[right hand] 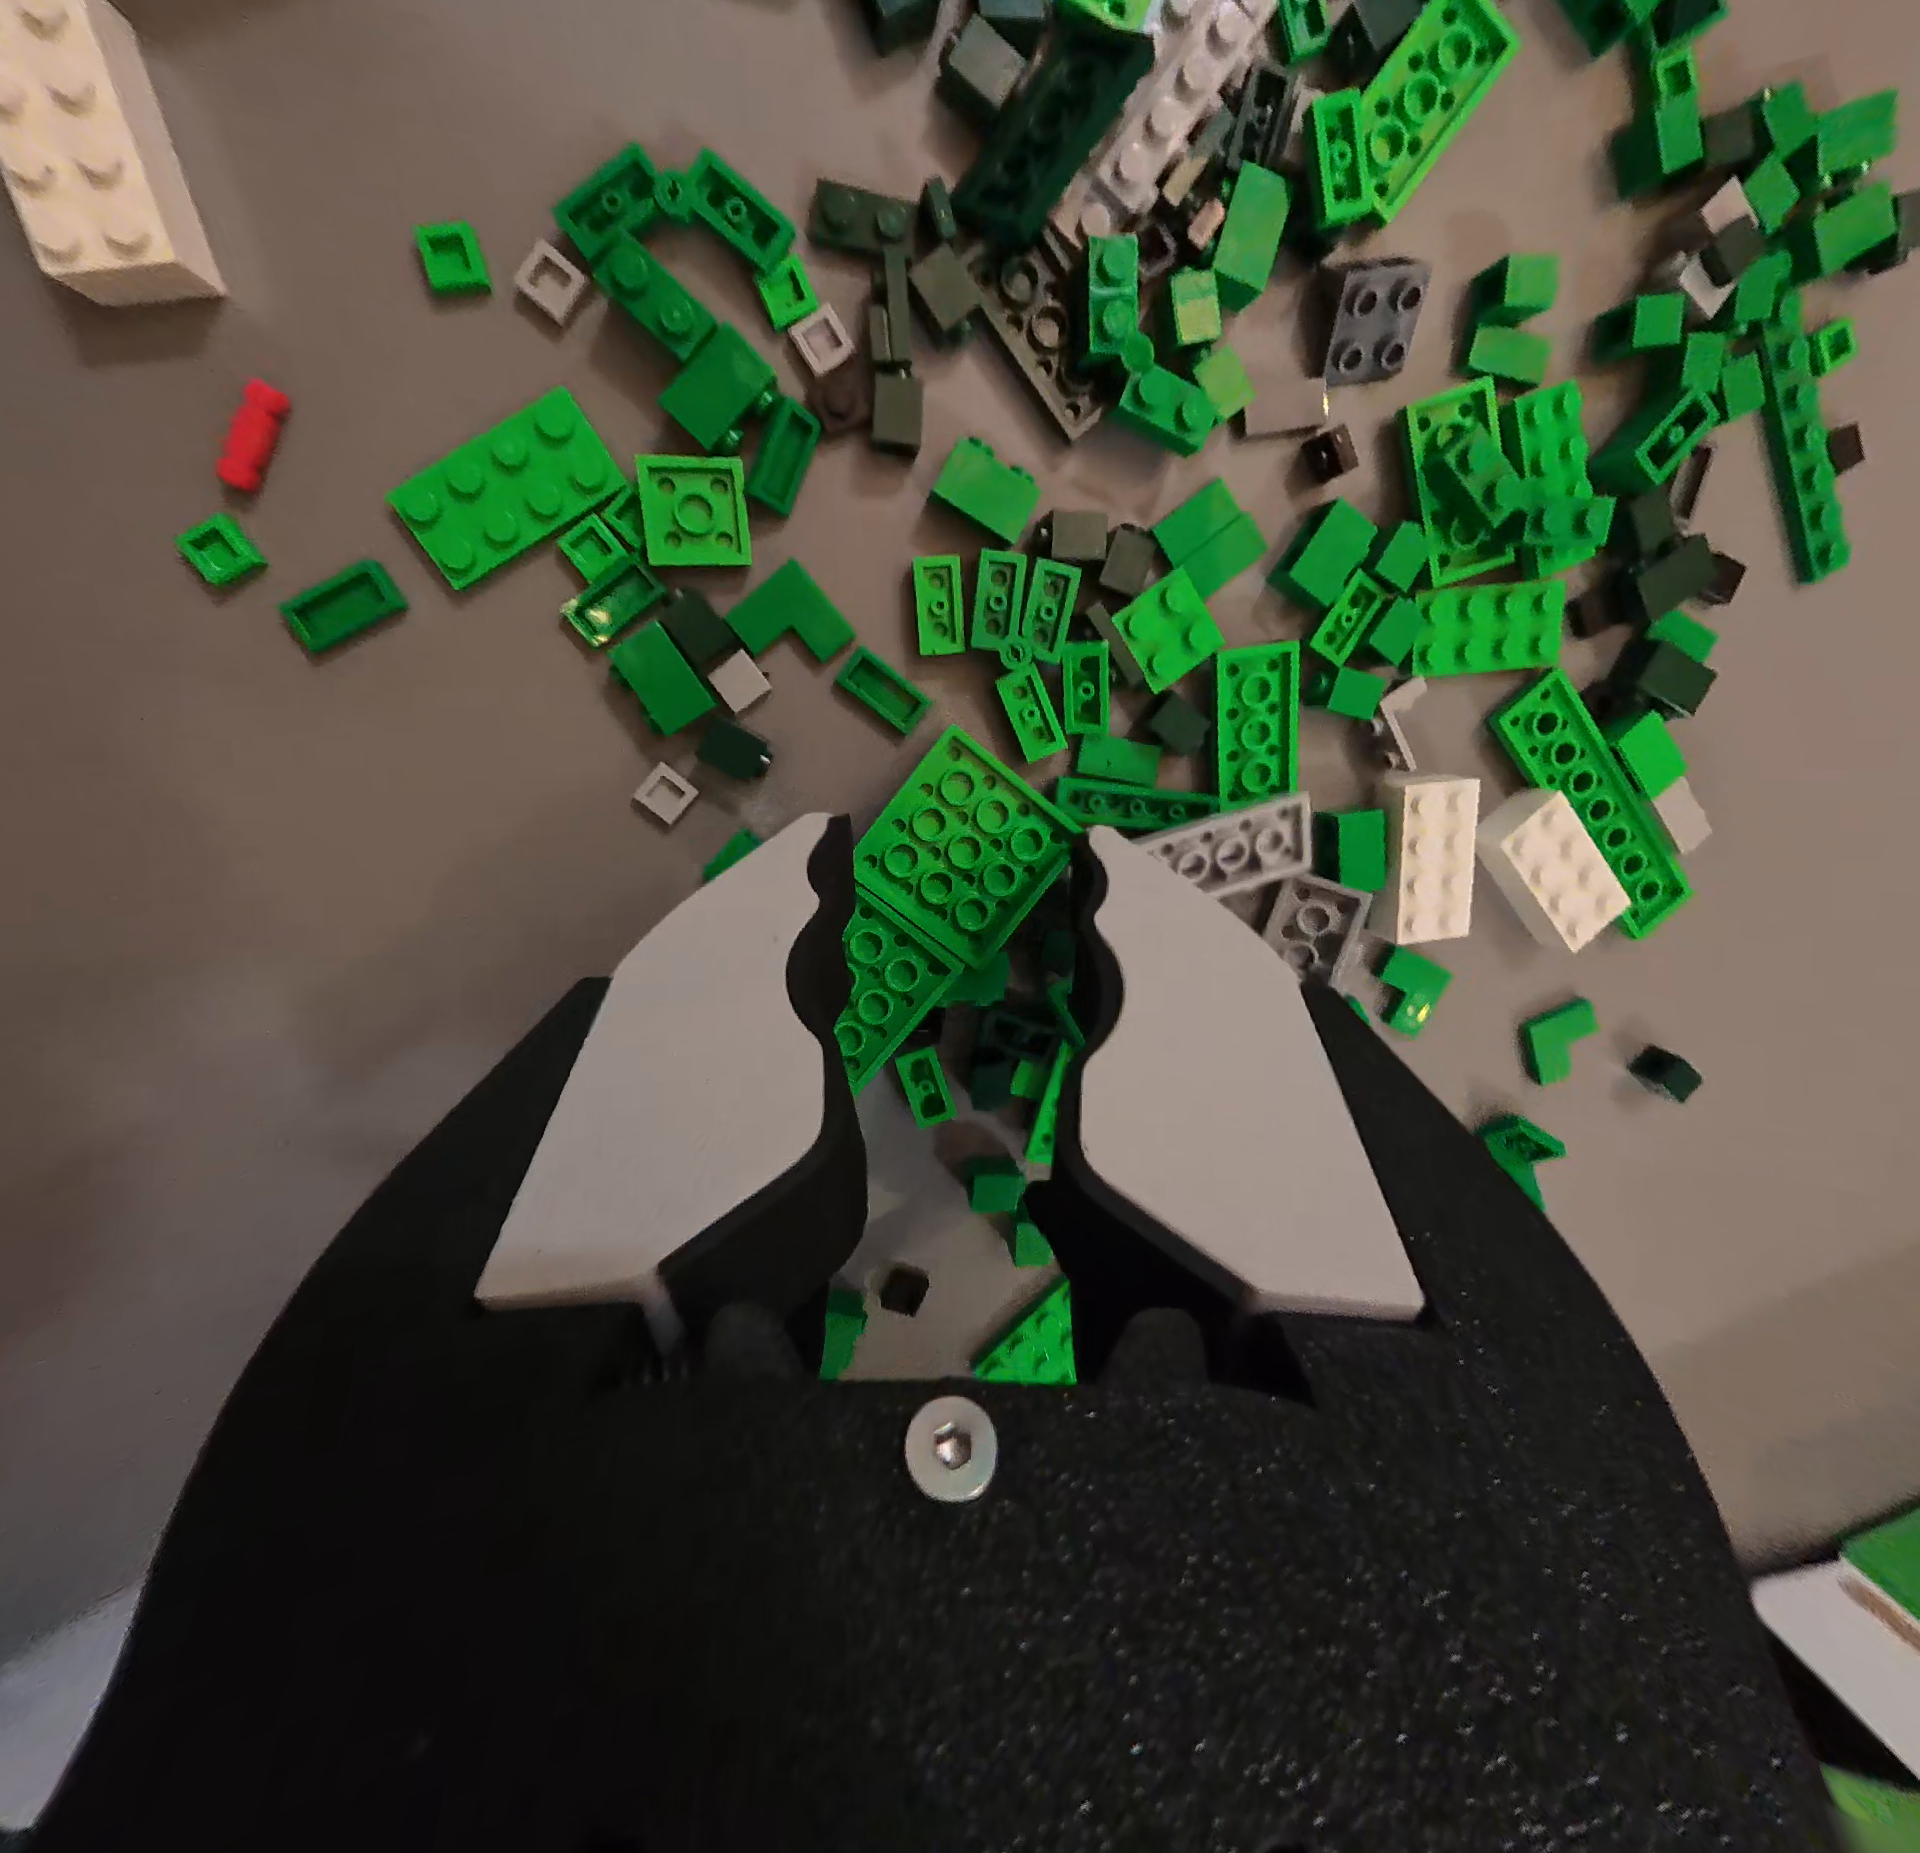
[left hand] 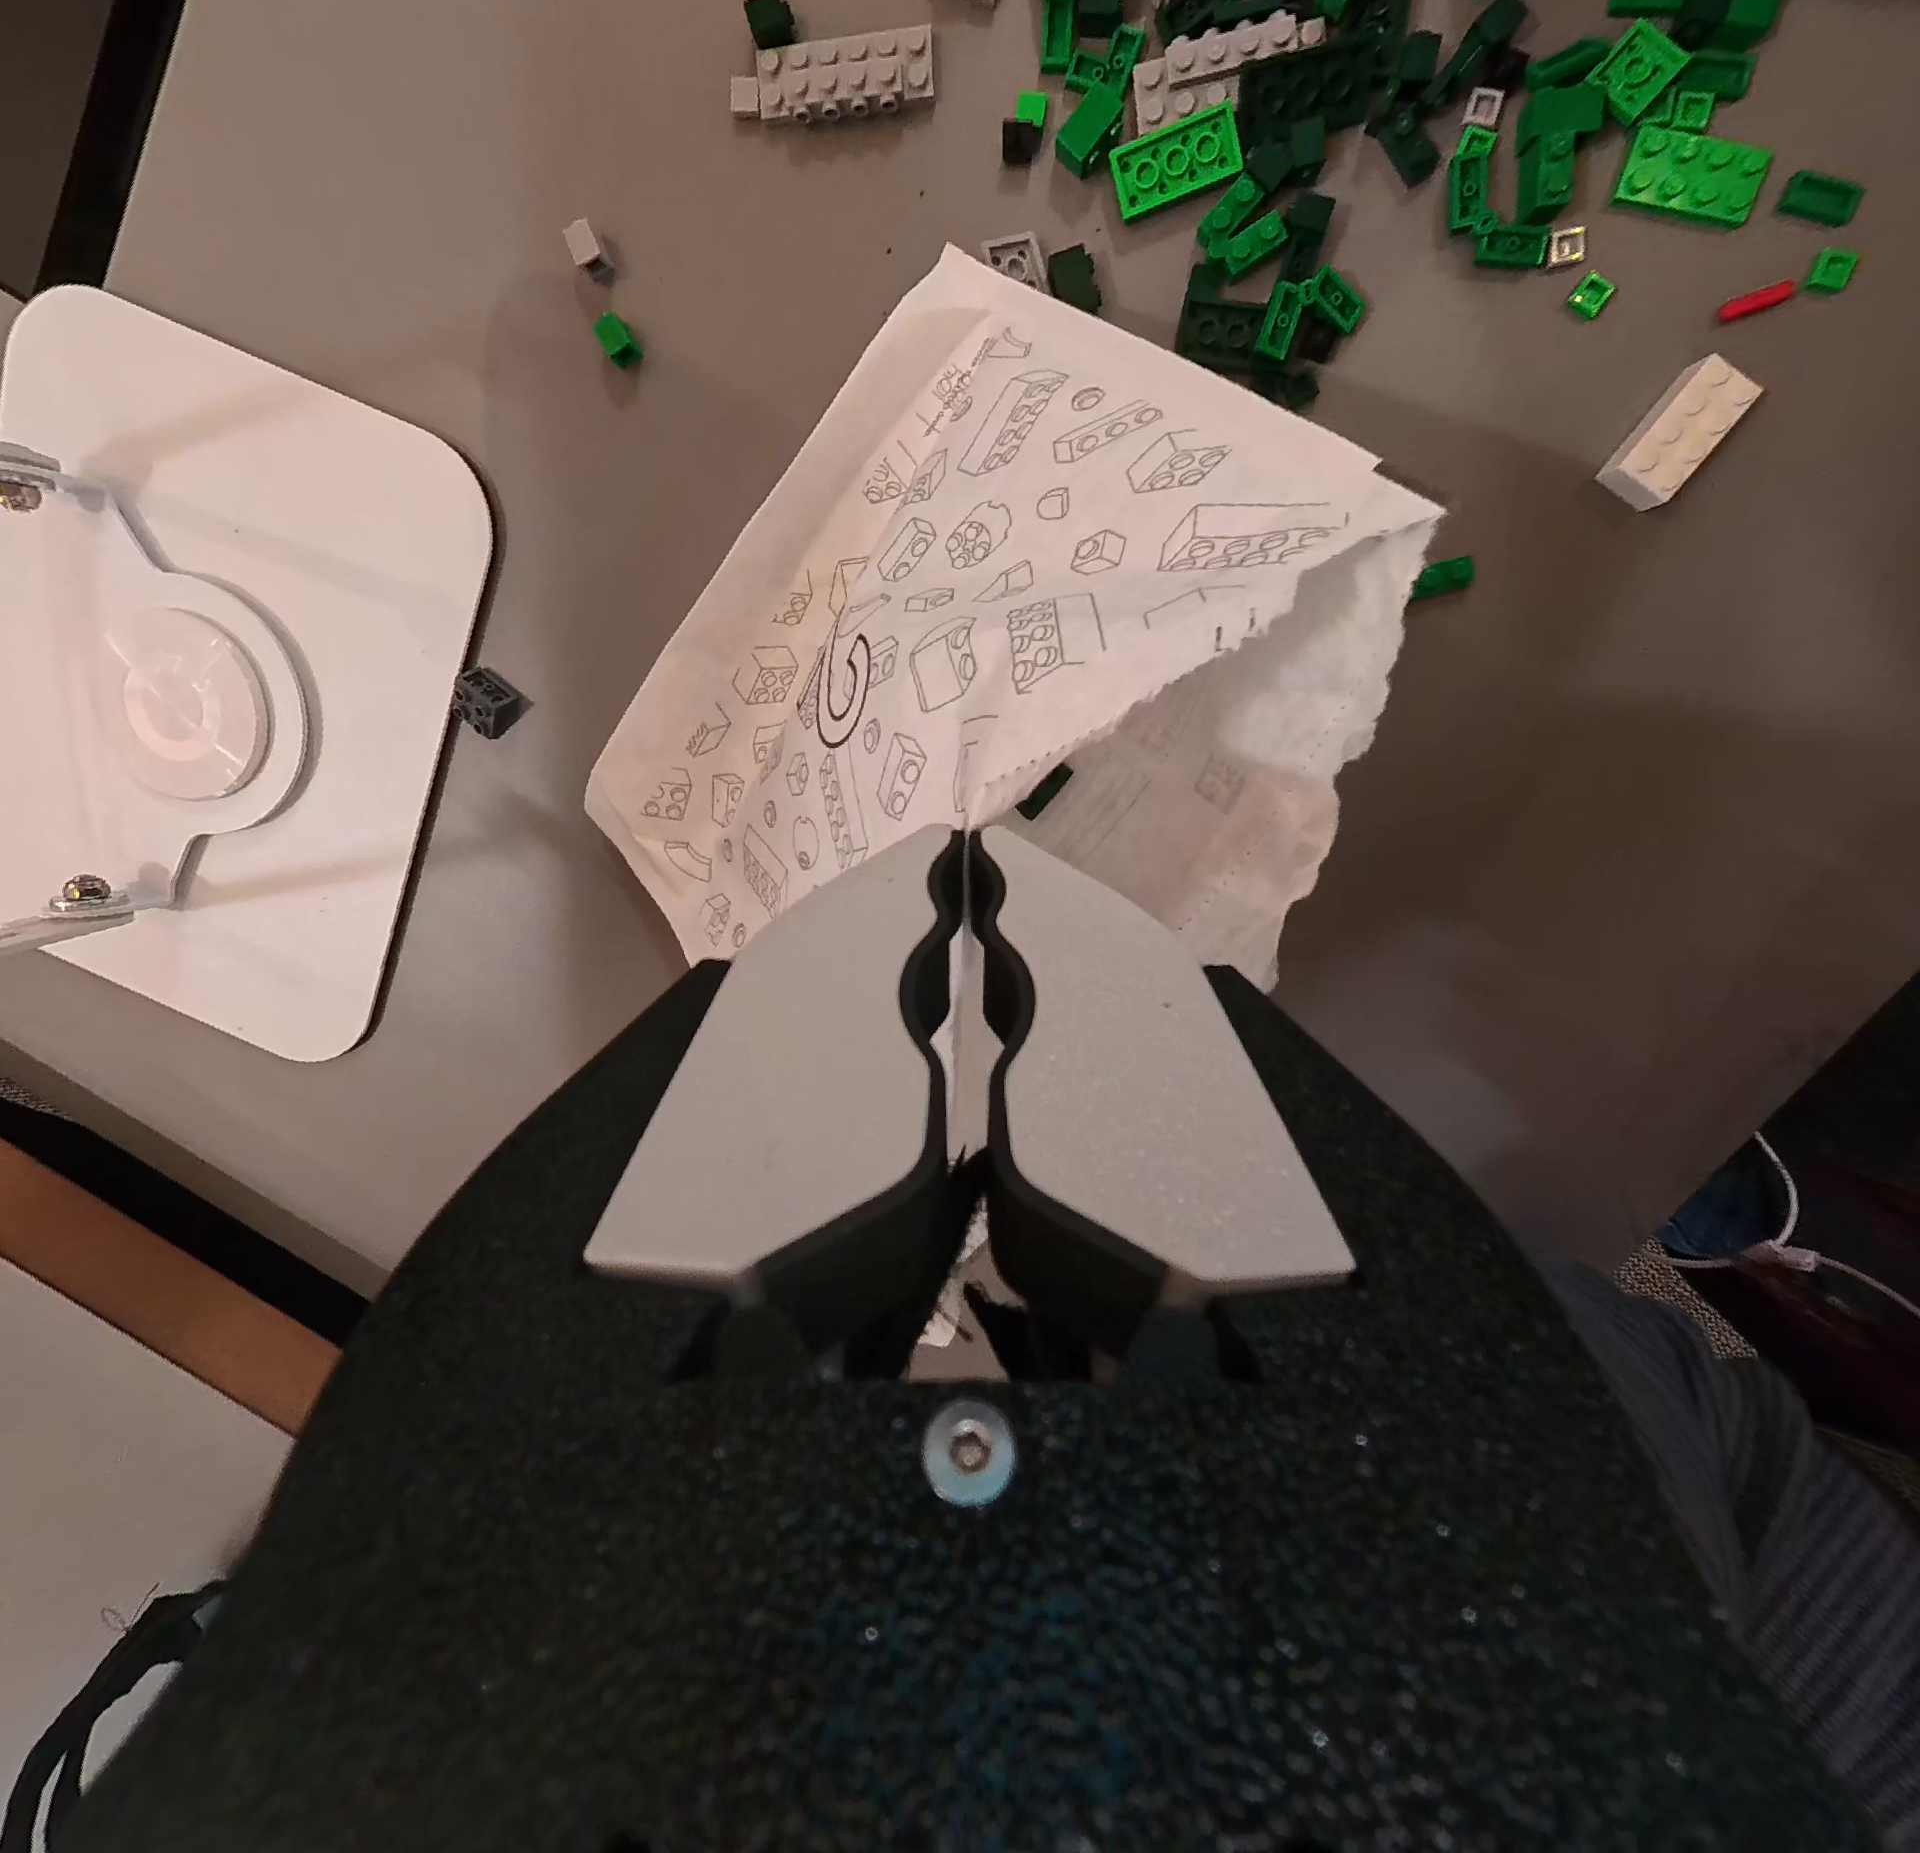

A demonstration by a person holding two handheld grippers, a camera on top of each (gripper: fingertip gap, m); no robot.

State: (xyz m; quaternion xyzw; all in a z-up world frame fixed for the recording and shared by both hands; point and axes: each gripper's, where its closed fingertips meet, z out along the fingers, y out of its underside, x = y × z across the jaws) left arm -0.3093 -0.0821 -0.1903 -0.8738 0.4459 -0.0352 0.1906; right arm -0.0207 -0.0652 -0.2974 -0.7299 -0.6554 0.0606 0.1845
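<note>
At frame centre, left wrist view: left gripper (left hand: 968, 847) is pinching the edge of a white paper bag (left hand: 935, 598), fingers pressed together with the paper caught between them.
Bag: printed with line drawings of bricks, is hanging open toward the right, torn mouth facing lower right of the frame.
Left side of that view: white rounded plate (left hand: 343, 868) with a clear bracket (left hand: 187, 660) is sitting on the grey table (left hand: 364, 193).
Upper right of that view: pile of green bricks (left hand: 1351, 120) is lying scattered; a grey studded block (left hand: 842, 73) is sitting apart at upper centre, a white brick (left hand: 1678, 432) at right.
Centre of right wrist view: right gripper (right hand: 961, 847) is hovering over the pile, fingers parted to a moderate gap, holding nothing.
Between its tips: green plate (right hand: 961, 847), underside up; contact cannot be told.
Upper left there: large white brick (right hand: 94, 141); small red piece (right hand: 251, 432) below it.
</note>
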